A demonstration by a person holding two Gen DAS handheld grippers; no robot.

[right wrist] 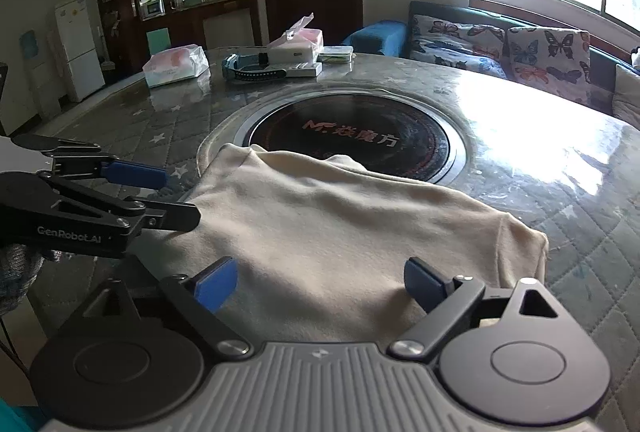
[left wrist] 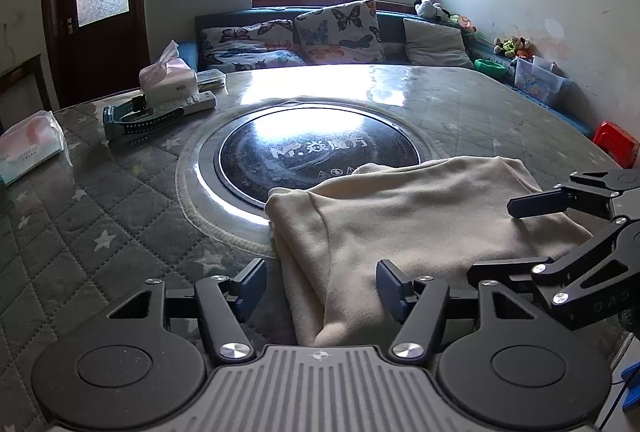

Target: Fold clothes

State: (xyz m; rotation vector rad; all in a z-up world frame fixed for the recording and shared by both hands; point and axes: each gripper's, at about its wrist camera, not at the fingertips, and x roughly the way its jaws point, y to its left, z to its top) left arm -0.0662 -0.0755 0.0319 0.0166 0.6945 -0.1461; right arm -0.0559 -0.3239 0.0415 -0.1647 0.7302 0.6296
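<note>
Cream fleece garment [left wrist: 408, 232], folded in a flat bundle, lying on the grey quilted bench [left wrist: 100, 216] with its far edge over the round black glass cooktop [left wrist: 316, 151]. Left tool [left wrist: 320, 288] wide open, nothing gripped, straddling the garment's near left corner. Right tool [right wrist: 320, 280] also wide open, empty, low over the near edge of the cloth. Near hem hidden under both tool bodies. On the left tool's side in the right wrist view, "GenRobot.AI" readable. White lettering on the cooktop, starting with "Mr.", then Chinese characters, hard to read under window glare.
</note>
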